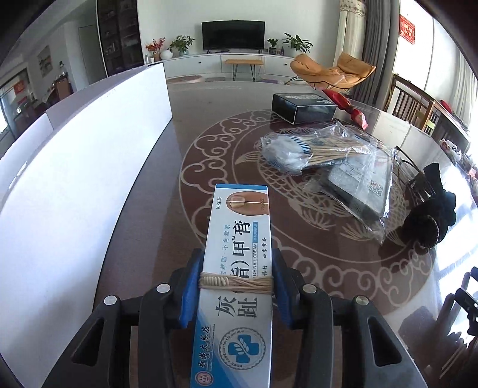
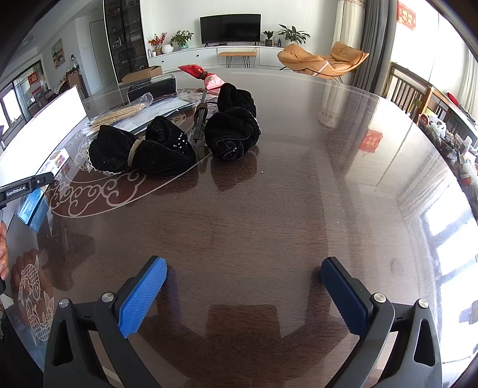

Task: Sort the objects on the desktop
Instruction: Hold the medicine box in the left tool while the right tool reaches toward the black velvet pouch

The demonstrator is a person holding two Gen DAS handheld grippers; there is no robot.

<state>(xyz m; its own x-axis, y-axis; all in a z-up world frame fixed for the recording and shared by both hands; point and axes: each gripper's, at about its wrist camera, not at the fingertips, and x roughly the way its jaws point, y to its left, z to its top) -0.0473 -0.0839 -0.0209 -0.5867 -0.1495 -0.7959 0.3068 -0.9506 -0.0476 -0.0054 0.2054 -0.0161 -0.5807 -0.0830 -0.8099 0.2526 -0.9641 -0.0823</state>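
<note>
Left wrist view: the left hand-held gripper [image 1: 236,286] clamps the cream box [image 1: 239,253] – long axis pointing straight ahead over the worktop [image 1: 343,283] – while the right hand-held gripper [image 2: 243,286] gapes wide, empty

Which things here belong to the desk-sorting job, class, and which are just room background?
Job:
- nail cream box in left claw
- bag of wooden sticks
- black box
- black fabric bundles
- white bin

Background:
- television
- orange lounge chair
- potted plants
</note>
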